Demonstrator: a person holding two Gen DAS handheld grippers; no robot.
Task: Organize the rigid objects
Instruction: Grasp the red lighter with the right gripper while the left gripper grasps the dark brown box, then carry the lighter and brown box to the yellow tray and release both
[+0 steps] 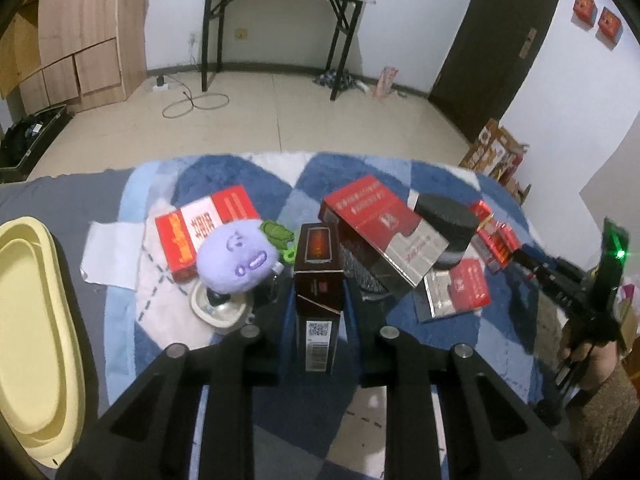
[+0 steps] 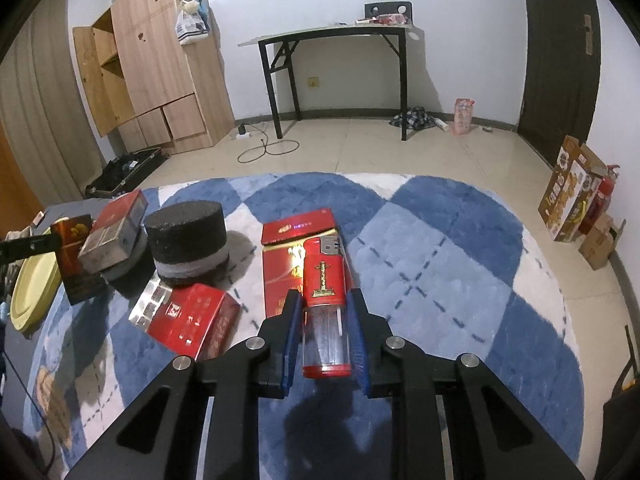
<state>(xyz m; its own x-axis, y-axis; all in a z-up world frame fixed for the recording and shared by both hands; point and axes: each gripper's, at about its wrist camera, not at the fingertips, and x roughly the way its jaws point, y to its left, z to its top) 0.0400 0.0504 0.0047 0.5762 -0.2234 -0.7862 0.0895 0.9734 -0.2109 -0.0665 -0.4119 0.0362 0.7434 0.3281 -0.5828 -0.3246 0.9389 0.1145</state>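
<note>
My left gripper [image 1: 318, 300] is shut on a tall dark brown box [image 1: 318, 280] and holds it upright above the blue and white rug [image 1: 360, 440]. The box also shows at the left in the right wrist view [image 2: 74, 258]. My right gripper [image 2: 325, 308] is shut on a big red lighter [image 2: 324, 300] with a clear lower body, held over a flat red box [image 2: 298, 256]. Other red boxes [image 1: 380, 228] [image 1: 206, 226] [image 2: 188, 316], a black foam cylinder [image 2: 188, 236] and a purple plush toy [image 1: 238, 258] lie on the rug.
A pale yellow tray [image 1: 32, 320] sits at the rug's left edge. A white round dish [image 1: 218, 308] lies under the plush. A black folding table [image 1: 280, 20], a wooden cabinet [image 2: 160, 60] and cardboard boxes [image 2: 572, 188] stand on the floor beyond.
</note>
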